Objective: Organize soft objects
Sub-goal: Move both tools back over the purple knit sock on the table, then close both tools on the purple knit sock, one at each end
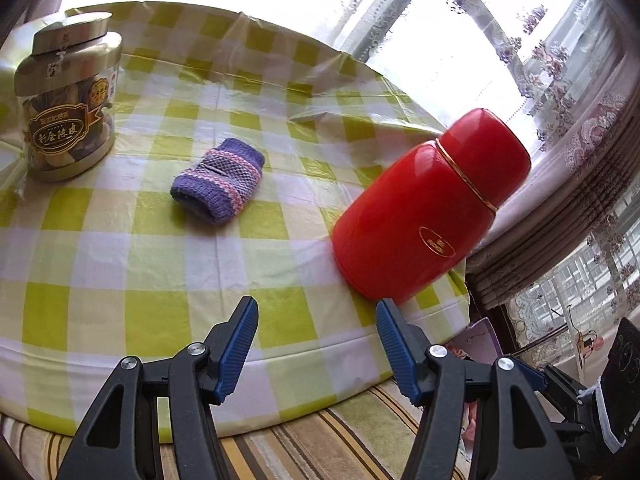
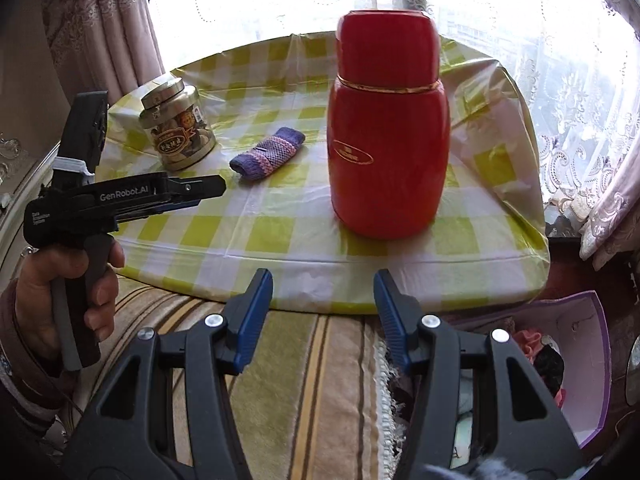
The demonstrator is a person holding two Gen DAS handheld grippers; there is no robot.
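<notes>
Jaws of the left gripper (image 1: 317, 312) parted and empty, blue pads facing each other over the near edge of the counter (image 1: 120, 280). Jaws of the right gripper (image 2: 323, 285) likewise apart, nothing between them, hanging above a striped cushion (image 2: 304, 380) just short of the counter's rim. Both released, gripping nothing.

On the green-and-white checked cloth: a small knitted purple-and-pink pouch (image 1: 218, 180), lying flat near the middle, apart from everything else. To its left, near the far corner, a clear jar (image 1: 68, 100) with a metal lid and gold label, upright. To its right, close to the counter's edge, a red flask (image 1: 428, 208) with a gold band, standing upright in the right wrist view, leaning only through lens distortion in the left.

Seen from the right wrist camera: a hand (image 2: 80, 280) wrapped around the left gripper's black handle, at the left of the counter. Lower right, beside the counter, an open purple box (image 2: 576, 360) with soft coloured items inside, too dim to name. Lace curtains (image 2: 580, 100) behind, bright window beyond.
</notes>
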